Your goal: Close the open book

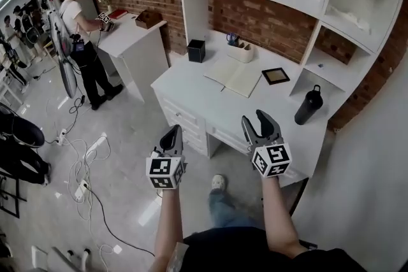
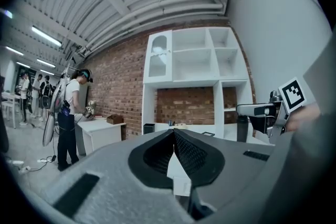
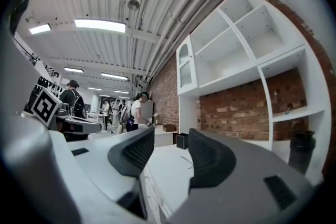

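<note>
Two risks with the open book (image 1: 233, 77): my left gripper (image 1: 171, 132), jaws pressed together, creasing a page; my right gripper (image 1: 255, 119), jaws spread, shoving it.

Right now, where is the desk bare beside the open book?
Bare: the front strip of the desk, between the open book and the near edge. Crowded along the back: black box, pen holder, picture frame, with the black bottle at right.
</note>
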Available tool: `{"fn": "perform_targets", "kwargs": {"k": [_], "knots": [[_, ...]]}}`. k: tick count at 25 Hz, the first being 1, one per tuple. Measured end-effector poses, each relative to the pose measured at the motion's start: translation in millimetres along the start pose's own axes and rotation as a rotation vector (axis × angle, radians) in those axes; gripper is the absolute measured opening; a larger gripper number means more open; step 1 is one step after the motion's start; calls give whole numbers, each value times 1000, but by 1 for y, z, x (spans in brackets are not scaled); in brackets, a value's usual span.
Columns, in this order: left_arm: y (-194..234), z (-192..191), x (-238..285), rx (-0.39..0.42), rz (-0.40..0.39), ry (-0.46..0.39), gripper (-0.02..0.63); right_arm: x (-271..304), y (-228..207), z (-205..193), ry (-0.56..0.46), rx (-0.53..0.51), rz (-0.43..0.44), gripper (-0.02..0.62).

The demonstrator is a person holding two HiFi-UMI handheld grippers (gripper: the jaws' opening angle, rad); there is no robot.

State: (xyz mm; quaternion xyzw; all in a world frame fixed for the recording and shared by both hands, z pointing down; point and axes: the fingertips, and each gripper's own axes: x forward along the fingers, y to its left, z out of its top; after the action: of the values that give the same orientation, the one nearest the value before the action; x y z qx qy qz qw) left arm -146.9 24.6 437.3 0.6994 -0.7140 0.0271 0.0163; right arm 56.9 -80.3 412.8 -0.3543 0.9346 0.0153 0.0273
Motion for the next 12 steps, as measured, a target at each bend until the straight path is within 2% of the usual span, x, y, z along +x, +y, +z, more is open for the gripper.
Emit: {"fn": "perform_targets", "kwargs": {"k": [5, 9, 12], "knots": [[36, -15, 96, 0, 3, 59, 9, 91, -44, -36, 87, 20, 1, 186], [63, -6, 175, -1, -3, 70, 9, 164, -80, -50, 118, 45, -3, 186], [78, 1, 215, 1, 1, 70, 9, 203, -93, -60, 140, 59, 11, 186]]}}
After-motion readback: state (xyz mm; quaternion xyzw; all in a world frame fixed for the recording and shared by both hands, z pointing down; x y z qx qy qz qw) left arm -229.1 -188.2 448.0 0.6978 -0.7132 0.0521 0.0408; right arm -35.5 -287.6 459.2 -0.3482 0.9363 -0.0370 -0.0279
